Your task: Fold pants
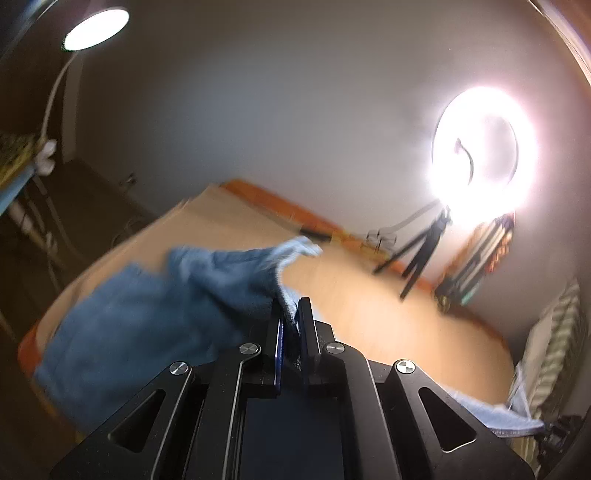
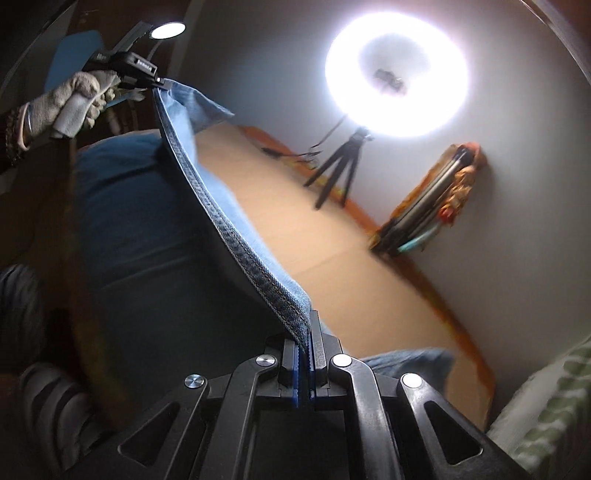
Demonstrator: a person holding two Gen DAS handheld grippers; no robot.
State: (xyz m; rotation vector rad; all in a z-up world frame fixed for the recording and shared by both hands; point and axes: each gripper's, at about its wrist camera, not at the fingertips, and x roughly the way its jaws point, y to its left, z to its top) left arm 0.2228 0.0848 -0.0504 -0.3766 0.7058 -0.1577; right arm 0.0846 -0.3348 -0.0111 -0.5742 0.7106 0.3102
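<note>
Gripping the pants [image 2: 255, 258] at both ends of one stitched hem: right gripper [image 2: 309, 334] has its jaws pinched tight on the near end of the hem, cloth caught between the blue pads, no gap showing. Left gripper [image 1: 291, 314] is likewise clamped narrow on a fold of the same denim, fabric bunched between its fingers and spilling off to the left. In the right wrist view the hem runs taut as a straight band from the near jaws up to the far left, where the left gripper [image 2: 157, 83] bites its other end, held by a gloved hand [image 2: 74, 101]. Pants are lifted off the table [image 1: 388, 306] along that edge; the rest of the denim hangs below and to the left in shadow, with a lighter patch of cloth lying on the tabletop at near right. Left wrist view is motion-blurred, so the fabric's exact drape there is unclear. Table is light wood with an orange rim. At its far side a lit ring light [image 2: 397, 79] stands on a small black tripod [image 2: 336, 173], next to a striped bundle [image 2: 428, 206] leaning on the wall. Desk lamp [image 1: 96, 29] glows at far left.
</note>
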